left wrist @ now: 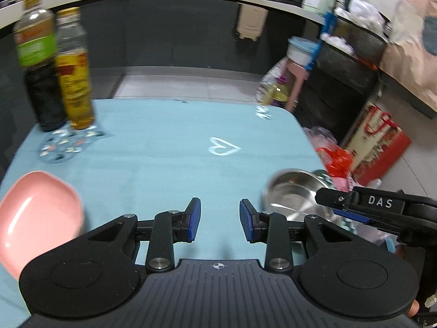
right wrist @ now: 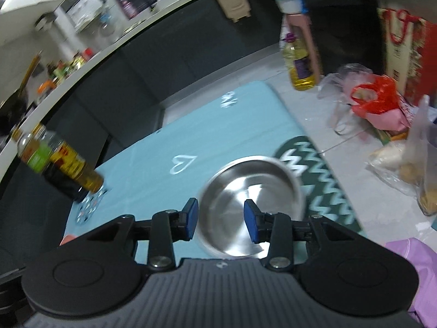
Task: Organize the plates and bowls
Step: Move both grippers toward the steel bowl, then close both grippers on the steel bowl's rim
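We work over a table under a light blue cloth (left wrist: 164,169), with a dark green zigzag mat (right wrist: 322,180) lying at its right edge. Two sauce bottles (left wrist: 54,73) stand on a patterned coaster (left wrist: 68,145) at the far left corner, well apart from our dishes.

The pink plate (left wrist: 35,218) sits at the near left of the cloth, just beside the left gripper (left wrist: 220,220), whose jaws are spread and hold nothing.

The steel bowl (right wrist: 251,205) is on the right side, partly over the mat's edge as far as we can tell. The right gripper (right wrist: 221,220) has its jaws spread wide. In its own view the right blue pad (right wrist: 251,224) lies over the bowl's inside and the left pad outside the rim, so we seem to straddle the near wall. Motion blur keeps us from saying whether either pad touches metal, or whether the bowl rests flat.

We judge the step in hand to be taking the bowl by its rim. To do it well, we lower until the wall sits deep between the pads, then close squarely across it, since thin polished steel will likely slip from a shallow pinch. We lift level and keep the left gripper clear of the path toward the pink plate.
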`<state>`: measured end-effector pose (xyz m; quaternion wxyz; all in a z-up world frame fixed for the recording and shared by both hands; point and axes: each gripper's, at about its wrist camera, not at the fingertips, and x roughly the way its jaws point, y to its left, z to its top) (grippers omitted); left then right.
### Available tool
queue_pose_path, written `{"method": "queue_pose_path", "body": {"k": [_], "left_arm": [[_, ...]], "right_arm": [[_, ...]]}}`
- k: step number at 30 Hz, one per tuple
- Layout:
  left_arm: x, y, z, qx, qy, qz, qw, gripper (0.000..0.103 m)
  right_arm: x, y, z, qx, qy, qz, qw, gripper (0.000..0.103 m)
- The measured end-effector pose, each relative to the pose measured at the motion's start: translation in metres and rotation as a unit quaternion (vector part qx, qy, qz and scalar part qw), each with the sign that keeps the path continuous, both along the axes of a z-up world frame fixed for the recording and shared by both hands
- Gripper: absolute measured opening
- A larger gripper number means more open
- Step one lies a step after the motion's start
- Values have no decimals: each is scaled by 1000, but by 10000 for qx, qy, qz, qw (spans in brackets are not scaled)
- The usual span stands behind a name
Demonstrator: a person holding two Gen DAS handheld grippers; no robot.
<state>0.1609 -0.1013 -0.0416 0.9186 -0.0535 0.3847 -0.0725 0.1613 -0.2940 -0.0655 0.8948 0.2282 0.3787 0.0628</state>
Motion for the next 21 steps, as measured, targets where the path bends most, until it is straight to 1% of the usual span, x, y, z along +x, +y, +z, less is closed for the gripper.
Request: {"method": "queue_pose_path", "body": {"k": [5, 9, 12, 21], "left_arm": [[11, -24, -10, 7, 132, -183, 9997, 30], [22, -36, -19, -113, 282, -234, 9993, 31], [29, -44, -24, -133, 347, -253, 9990, 31], [45, -58, -42, 12, 585, -283, 9979, 31]], "right_arm": [[1, -22, -11, 55, 30, -397, 9992, 15], [5, -36, -19, 158, 114, -608, 9980, 15], [8, -42, -23, 233, 167, -612, 9977, 15], [14, -44, -39, 320, 391, -475, 9976, 15]]}}
